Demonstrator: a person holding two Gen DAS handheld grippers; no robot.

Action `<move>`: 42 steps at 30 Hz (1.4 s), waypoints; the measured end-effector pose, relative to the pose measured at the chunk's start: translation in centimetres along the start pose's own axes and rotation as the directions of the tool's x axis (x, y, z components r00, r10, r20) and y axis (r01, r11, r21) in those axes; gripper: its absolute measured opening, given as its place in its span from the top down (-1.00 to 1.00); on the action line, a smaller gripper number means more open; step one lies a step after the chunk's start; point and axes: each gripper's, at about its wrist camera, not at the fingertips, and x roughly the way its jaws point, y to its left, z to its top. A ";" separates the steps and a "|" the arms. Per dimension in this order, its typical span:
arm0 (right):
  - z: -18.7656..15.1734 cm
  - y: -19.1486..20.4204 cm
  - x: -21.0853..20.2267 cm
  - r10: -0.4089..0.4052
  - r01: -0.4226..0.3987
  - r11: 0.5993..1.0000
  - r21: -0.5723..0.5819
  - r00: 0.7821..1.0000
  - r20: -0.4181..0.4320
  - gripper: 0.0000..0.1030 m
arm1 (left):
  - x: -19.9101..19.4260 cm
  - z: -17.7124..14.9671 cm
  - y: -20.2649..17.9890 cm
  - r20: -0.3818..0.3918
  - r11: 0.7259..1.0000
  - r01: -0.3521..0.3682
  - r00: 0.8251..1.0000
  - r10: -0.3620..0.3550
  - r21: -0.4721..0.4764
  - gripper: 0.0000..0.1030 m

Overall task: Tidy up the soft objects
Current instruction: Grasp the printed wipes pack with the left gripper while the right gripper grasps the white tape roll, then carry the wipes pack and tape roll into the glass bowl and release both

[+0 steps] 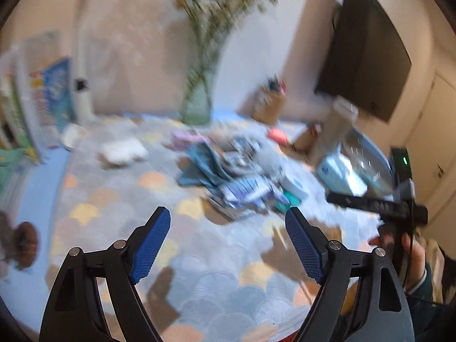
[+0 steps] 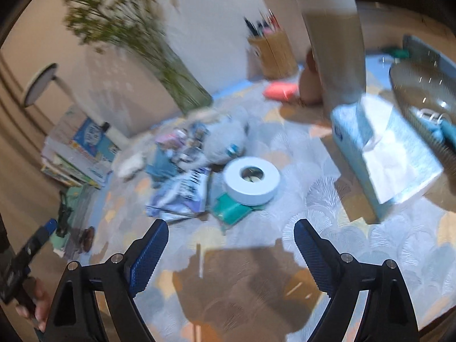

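Note:
A blurred heap of soft things (image 1: 233, 168) lies mid-table on the scallop-patterned cloth (image 1: 216, 282): a teal-blue cloth (image 1: 202, 165), a grey plush toy (image 2: 225, 139) and a striped blue-white fabric (image 2: 185, 191). A small white soft lump (image 1: 124, 151) sits to the heap's left. A pink item (image 2: 280, 91) lies further back. My left gripper (image 1: 228, 212) stands open just short of the heap, nothing between its blue pads. My right gripper (image 2: 231, 223) is open too, in front of a teal packet (image 2: 230, 209) and a white tape roll (image 2: 252, 179), touching neither.
A glass vase of green sprigs (image 1: 196, 105), a wooden pencil holder (image 2: 273, 54), a tall cup (image 2: 336, 48) and a dark monitor (image 1: 367, 48) stand at the back. A tissue box (image 2: 382, 154) and a metal bowl (image 2: 424, 88) sit right, with stacked books (image 2: 82, 154) left.

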 end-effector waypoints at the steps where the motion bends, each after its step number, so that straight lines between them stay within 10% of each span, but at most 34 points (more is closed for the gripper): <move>1: 0.1 -0.4 0.8 -0.006 0.006 1.000 0.006 1.000 -0.011 -0.73 | 1.4 -0.2 -0.3 -0.030 1.000 0.007 1.000 -0.007 0.005 -0.59; 17: 2.6 -3.1 7.7 -0.014 0.014 1.000 -0.012 0.999 -0.048 -0.73 | 15.2 1.8 -3.2 -0.255 0.991 0.041 0.967 -0.008 0.124 -0.59; 25: 2.6 -2.7 8.2 0.043 -0.044 0.998 -0.055 0.999 -0.028 -0.24 | 16.5 1.6 -4.4 -0.200 0.980 -0.003 0.979 0.043 0.197 -0.28; 42: 0.7 -2.8 1.0 -0.003 0.018 0.989 -0.149 0.995 0.099 -0.20 | 11.4 1.1 -4.6 -0.061 0.995 -0.026 0.998 0.032 0.101 -0.01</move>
